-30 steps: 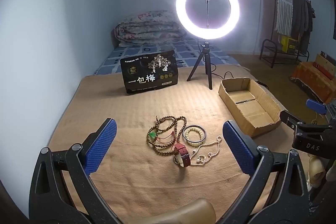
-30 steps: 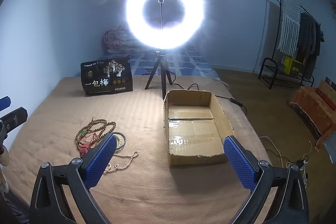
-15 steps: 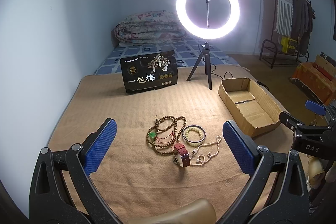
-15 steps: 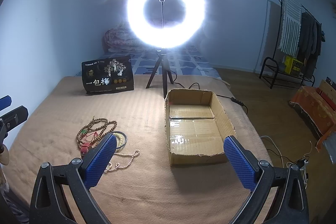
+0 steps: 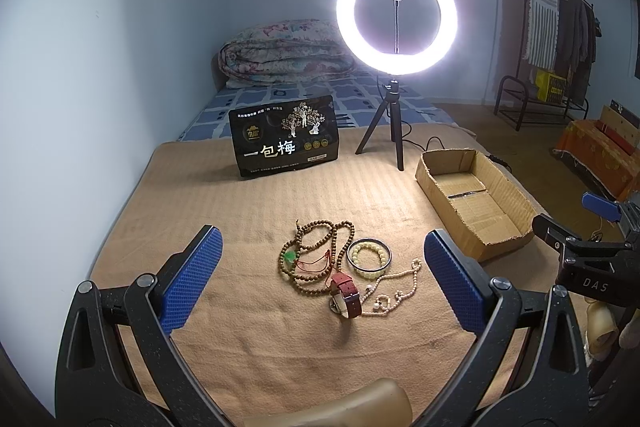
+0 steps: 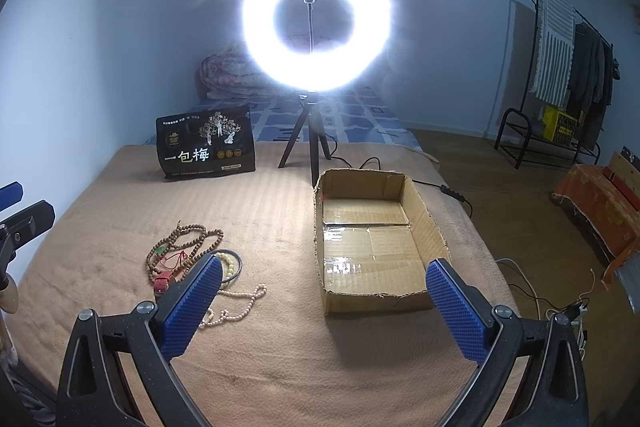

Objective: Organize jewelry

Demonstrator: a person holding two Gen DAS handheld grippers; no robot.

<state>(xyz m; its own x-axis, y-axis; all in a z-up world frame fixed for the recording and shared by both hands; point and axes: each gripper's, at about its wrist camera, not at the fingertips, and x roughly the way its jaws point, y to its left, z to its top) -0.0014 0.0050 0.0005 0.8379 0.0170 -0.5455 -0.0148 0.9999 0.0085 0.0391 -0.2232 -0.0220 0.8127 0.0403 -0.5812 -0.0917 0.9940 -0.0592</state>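
Observation:
A pile of jewelry lies on the tan blanket: a brown bead necklace [image 5: 316,247] with a green pendant, a dark bangle around a pale bead bracelet [image 5: 369,255], a red-strapped watch [image 5: 345,294] and a white pearl strand [image 5: 400,287]. My left gripper [image 5: 322,281] is open and empty, hovering just short of the pile. My right gripper [image 6: 320,303] is open and empty, in front of an empty cardboard box [image 6: 376,239]. In the right wrist view the brown bead necklace [image 6: 180,247] lies left of the box, partly behind my left fingertip [image 6: 192,307].
A lit ring light on a tripod [image 5: 394,27] and a black snack bag [image 5: 286,143] stand at the blanket's far side. A folded quilt [image 5: 284,55] lies beyond. A clothes rack [image 6: 560,67] and orange boxes [image 6: 600,207] stand on the floor to the right.
The right gripper has shifted slightly forward and left toward the box. The left gripper has barely moved.

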